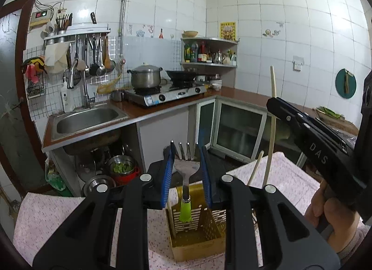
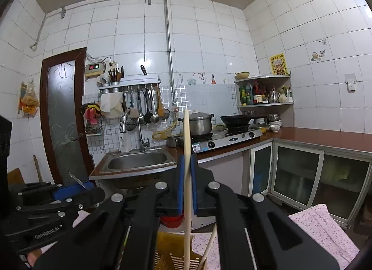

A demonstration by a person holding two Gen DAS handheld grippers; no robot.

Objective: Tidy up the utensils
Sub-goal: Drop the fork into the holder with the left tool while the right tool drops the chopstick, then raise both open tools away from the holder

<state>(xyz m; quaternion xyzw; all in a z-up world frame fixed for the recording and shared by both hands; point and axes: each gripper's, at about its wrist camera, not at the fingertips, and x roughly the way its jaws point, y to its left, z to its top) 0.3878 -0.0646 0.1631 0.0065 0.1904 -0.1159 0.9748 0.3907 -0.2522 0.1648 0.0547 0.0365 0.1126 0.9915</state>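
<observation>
Yellow caddy [image 1: 197, 235] sat just below my left tool [image 1: 187, 174], parted around the green-handled fork [image 1: 186, 177], not gripping. Right tool [image 2: 187, 183] was clamped on a chopstick [image 2: 187, 165] above it; next I'd lower that straight in.

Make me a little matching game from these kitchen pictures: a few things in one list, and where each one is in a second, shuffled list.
Things:
1. fork
2. long chopstick
3. steel pot
4. second chopstick

Places:
A. on the gas stove
B. pinched between the blue pads of the right tool
C. leaning in the yellow basket, not held
D. standing handle-down in the yellow basket, between the open fingers of the left tool

Pairs: 1-D, 2-B, 3-A, 4-C
</observation>
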